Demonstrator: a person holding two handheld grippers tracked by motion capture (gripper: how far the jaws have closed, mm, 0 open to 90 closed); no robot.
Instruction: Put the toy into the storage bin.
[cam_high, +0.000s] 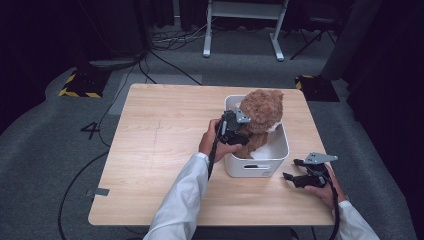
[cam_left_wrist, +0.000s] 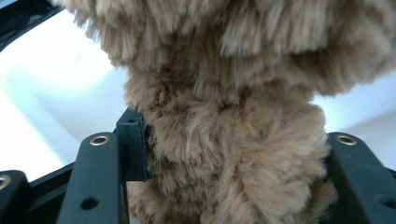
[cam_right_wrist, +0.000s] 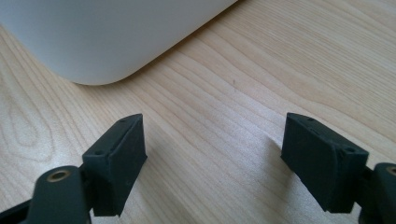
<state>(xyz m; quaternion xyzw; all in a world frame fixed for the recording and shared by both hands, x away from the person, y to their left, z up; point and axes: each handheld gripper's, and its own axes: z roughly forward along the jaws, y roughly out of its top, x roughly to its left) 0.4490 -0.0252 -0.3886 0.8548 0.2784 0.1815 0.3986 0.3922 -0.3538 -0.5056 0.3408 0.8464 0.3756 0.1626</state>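
A brown teddy bear (cam_high: 260, 112) sits upright in a white bin (cam_high: 280, 150) on the right half of the wooden table (cam_high: 160, 150). My left gripper (cam_high: 245, 132) reaches over the bin's left rim and is shut on the bear's body. In the left gripper view the bear's fur (cam_left_wrist: 224, 140) bulges between both black jaws of the left gripper (cam_left_wrist: 233, 154), touching each, with the bin's white wall (cam_left_wrist: 56, 84) behind. My right gripper (cam_high: 291, 169) rests open on the table just right of the bin's near corner. In the right gripper view nothing lies within the right gripper (cam_right_wrist: 212, 154), and the bin's rounded corner (cam_right_wrist: 93, 37) is ahead.
The left half of the table is bare wood (cam_right_wrist: 233, 84). Beyond the table stand a white frame's legs (cam_high: 242, 30). Cables (cam_high: 165, 55) run over the grey floor, and yellow-black striped bases (cam_high: 80, 85) sit at the far left and right.
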